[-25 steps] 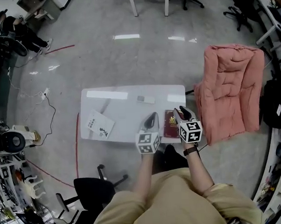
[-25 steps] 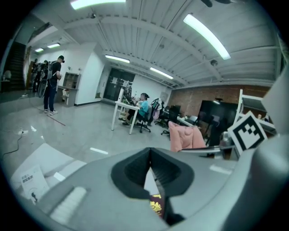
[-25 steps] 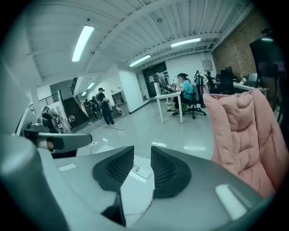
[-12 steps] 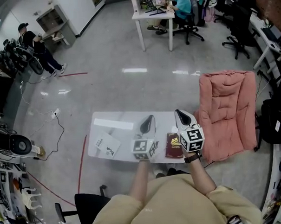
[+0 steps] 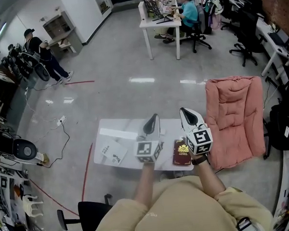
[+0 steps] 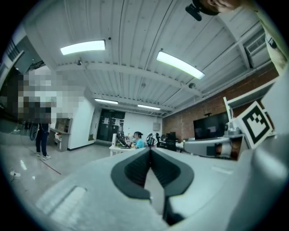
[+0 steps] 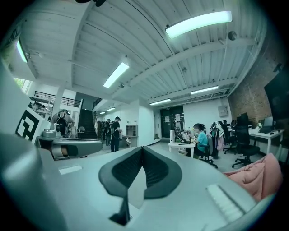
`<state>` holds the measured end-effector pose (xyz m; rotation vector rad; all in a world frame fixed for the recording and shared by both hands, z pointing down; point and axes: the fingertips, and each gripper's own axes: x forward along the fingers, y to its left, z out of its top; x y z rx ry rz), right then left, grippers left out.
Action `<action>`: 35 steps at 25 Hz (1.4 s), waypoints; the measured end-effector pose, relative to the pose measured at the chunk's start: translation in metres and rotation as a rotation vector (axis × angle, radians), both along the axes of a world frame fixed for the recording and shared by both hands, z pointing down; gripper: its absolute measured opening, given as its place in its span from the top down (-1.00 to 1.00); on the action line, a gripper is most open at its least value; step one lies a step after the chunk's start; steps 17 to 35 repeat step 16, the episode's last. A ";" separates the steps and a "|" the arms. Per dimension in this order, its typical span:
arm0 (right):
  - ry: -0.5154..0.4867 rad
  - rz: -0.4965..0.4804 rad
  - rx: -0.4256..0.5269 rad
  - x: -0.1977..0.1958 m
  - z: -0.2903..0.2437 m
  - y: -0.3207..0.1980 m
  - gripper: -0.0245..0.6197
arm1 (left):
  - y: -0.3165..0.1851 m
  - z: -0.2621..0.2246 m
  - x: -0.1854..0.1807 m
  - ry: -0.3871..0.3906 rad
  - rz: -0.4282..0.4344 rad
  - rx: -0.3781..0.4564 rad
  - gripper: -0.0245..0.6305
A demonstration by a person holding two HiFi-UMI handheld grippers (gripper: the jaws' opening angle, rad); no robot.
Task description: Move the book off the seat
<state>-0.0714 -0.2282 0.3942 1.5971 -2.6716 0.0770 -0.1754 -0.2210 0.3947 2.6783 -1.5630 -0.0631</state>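
Head view: a person holds the left gripper (image 5: 155, 117) and right gripper (image 5: 184, 111) level above a low white table (image 5: 131, 130). One red book (image 5: 181, 152) lies flat at the table's near right corner, its long axis running from near edge to far edge, below the right gripper, which is the nearer one. One white booklet (image 5: 110, 153) sits by the near left corner. One pink seat (image 5: 235, 118) stands just beside the table's right edge with no book on it, so the task looks finished. Left gripper view: jaws together, nothing between them. Right gripper view: jaws together, empty; no book visible.
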 end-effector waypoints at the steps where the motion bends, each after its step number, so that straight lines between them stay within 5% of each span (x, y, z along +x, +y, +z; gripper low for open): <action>1: 0.000 -0.004 0.003 -0.001 -0.001 0.002 0.91 | 0.002 0.000 0.000 0.000 0.000 0.002 0.92; 13: -0.036 -0.081 0.003 -0.039 -0.002 0.006 0.91 | 0.014 -0.005 -0.029 0.034 0.010 0.013 0.92; 35: -0.068 -0.096 0.002 -0.041 -0.007 -0.002 0.91 | 0.017 -0.008 -0.037 0.053 0.025 0.024 0.92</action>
